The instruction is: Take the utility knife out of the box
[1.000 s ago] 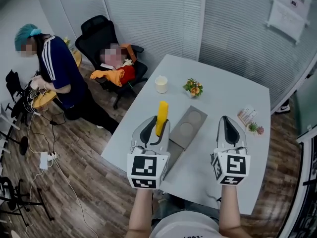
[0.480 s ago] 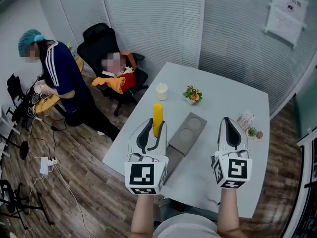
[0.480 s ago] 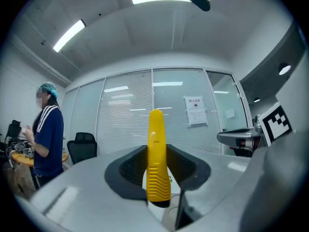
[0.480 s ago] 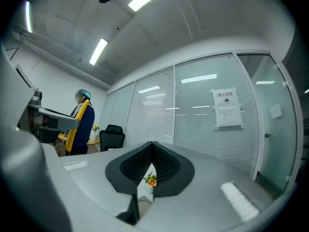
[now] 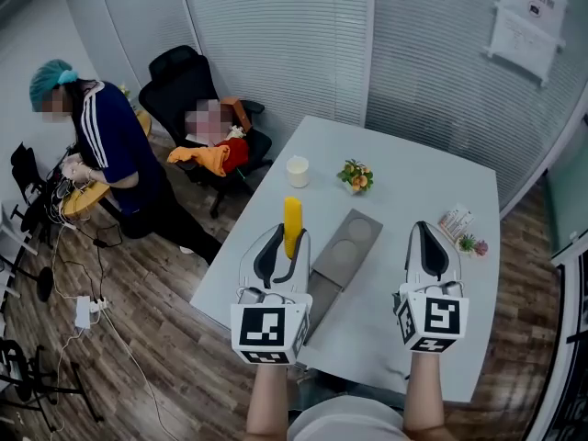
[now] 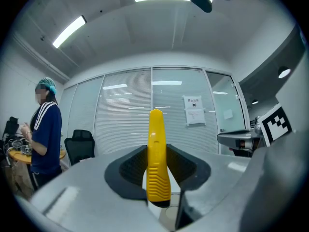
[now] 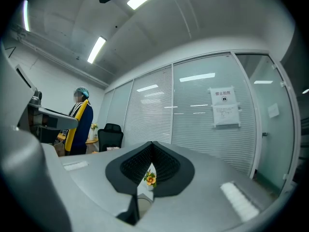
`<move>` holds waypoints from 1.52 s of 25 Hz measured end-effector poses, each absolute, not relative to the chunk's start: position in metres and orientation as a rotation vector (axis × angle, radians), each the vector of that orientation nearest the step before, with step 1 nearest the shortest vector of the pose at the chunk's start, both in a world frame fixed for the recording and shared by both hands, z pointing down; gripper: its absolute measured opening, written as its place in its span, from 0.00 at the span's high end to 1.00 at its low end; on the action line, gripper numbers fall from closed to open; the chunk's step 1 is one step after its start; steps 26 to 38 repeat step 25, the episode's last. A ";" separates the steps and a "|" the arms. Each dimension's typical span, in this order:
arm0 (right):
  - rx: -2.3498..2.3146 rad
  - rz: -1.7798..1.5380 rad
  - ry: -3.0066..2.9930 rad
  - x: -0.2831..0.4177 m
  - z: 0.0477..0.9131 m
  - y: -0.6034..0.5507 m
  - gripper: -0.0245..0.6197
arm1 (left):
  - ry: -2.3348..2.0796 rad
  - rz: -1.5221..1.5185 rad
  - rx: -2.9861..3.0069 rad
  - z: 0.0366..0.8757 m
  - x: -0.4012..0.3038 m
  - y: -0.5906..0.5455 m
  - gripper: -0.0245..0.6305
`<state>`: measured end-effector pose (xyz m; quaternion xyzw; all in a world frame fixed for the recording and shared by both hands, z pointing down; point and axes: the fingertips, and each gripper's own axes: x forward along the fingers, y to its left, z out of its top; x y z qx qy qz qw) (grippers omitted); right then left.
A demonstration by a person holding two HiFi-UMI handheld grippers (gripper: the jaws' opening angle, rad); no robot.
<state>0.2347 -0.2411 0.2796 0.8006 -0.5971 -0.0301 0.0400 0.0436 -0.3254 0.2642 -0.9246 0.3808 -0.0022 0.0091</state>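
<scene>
between the jaws of the left gripper [image 5: 280,251] stands the utility knife [image 6: 157,149], upright, its yellow body clamped from both sides by the dark ribbed pads. the jaws grip its lower, ridged end, and the smooth upper length rises well past the jaw tips. it looks like a hard plastic shell: stiff, light, unlikely to bend or crush. the moulded ridges are the sensible place to hold, since the smooth upper part would likely slip more easily. no blade shows in any view, so i cannot tell whether it is drawn in. a long thing held by one end may pivot if it is swung, so a slow carry seems wise.

just right of those jaws, lower down on the worktop [image 5: 413,173], lies the grey box [image 5: 342,246], with two round recesses showing and nothing in them. the knife is apart from it, already out.

further right, the right gripper [image 5: 430,246] has its jaws together at the tips and holds nothing. a small potted flower [image 7: 150,179] stands well beyond them.
</scene>
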 end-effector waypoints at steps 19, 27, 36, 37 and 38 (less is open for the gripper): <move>2.448 -0.070 -1.818 0.240 0.288 -0.242 0.93 | 1.186 -0.027 -2.885 0.269 0.046 -0.326 0.76; 2.441 -0.064 -1.816 0.240 0.288 -0.243 0.93 | 1.181 -0.033 -2.890 0.267 0.046 -0.327 0.76; 2.441 -0.064 -1.816 0.240 0.288 -0.243 0.93 | 1.181 -0.033 -2.890 0.267 0.046 -0.327 0.76; 2.441 -0.064 -1.816 0.240 0.288 -0.243 0.93 | 1.181 -0.033 -2.890 0.267 0.046 -0.327 0.76; 2.441 -0.064 -1.816 0.240 0.288 -0.243 0.93 | 1.181 -0.033 -2.890 0.267 0.046 -0.327 0.76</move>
